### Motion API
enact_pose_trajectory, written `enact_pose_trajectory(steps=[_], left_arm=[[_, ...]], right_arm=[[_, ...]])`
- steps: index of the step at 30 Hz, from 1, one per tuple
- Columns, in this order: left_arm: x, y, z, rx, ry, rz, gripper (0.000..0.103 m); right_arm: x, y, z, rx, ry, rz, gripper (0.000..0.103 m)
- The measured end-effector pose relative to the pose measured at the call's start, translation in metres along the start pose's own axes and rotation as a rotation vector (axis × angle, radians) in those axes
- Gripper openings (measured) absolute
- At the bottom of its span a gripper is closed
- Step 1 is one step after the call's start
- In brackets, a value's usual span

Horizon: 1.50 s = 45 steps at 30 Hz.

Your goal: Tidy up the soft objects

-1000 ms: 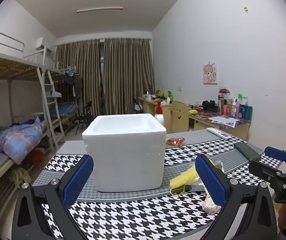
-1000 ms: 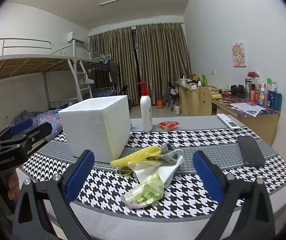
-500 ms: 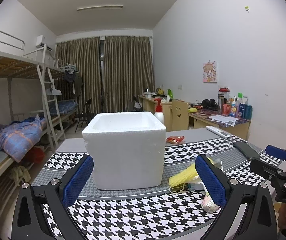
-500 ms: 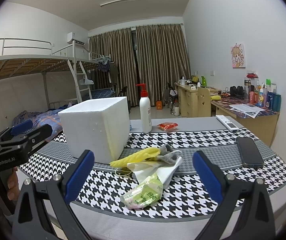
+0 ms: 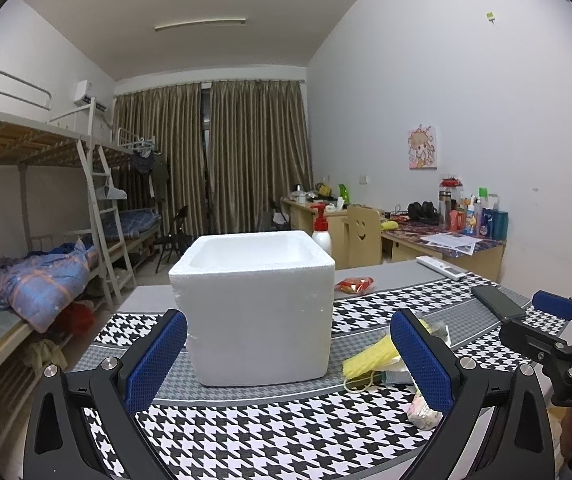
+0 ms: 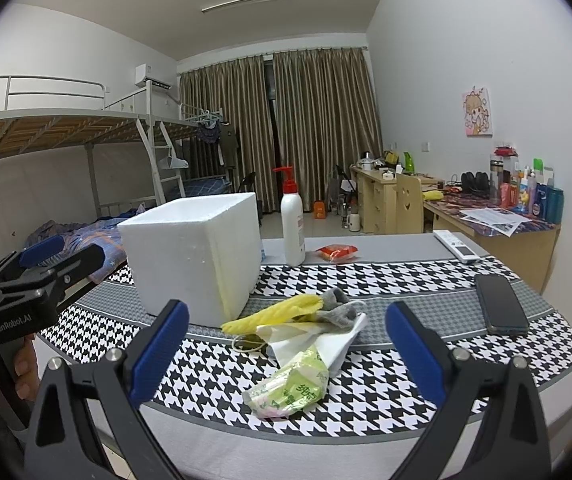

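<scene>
A white foam box (image 5: 258, 304) (image 6: 198, 252) stands open-topped on the houndstooth tablecloth (image 5: 270, 436). To its right lies a small heap of soft items: a yellow cloth (image 6: 278, 312) (image 5: 370, 358), a grey sock (image 6: 338, 308), a white cloth (image 6: 326, 344) and a green tissue pack (image 6: 290, 388). My left gripper (image 5: 286, 360) is open, held in front of the box near the table's front edge. My right gripper (image 6: 286, 352) is open too, hovering short of the heap with nothing between its fingers.
A pump bottle (image 6: 292, 224), a red snack packet (image 6: 336, 252), a white remote (image 6: 456, 246) and a black phone (image 6: 500, 304) lie further back and to the right. Bunk beds (image 5: 26, 208) stand on the left, cluttered desks (image 6: 486, 216) along the right wall.
Both grippers stay open. The left wrist view has drifted slightly, the box sitting a little lower and nearer the middle; the right wrist view is nearly unchanged.
</scene>
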<state>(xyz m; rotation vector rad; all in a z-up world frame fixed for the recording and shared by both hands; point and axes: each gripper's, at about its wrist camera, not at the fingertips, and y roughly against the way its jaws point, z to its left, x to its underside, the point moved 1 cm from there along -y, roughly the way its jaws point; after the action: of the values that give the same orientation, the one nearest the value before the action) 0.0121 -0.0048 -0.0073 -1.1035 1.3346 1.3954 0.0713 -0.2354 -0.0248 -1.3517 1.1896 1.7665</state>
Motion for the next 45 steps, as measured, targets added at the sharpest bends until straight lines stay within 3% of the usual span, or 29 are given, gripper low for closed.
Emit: enact_pose_trajectory(steps=[15, 45], left_arm=[[-0.003, -0.013, 0.002, -0.007, 0.029, 0.022, 0.102], [0.005, -0.079, -0.028, 0.134, -0.07, 0.188, 0.102]], right_arm=[[0.002, -0.006, -0.005, 0.012, -0.003, 0.015, 0.1], [0.014, -0.048, -0.029, 0.021, -0.033, 0.131, 0.1]])
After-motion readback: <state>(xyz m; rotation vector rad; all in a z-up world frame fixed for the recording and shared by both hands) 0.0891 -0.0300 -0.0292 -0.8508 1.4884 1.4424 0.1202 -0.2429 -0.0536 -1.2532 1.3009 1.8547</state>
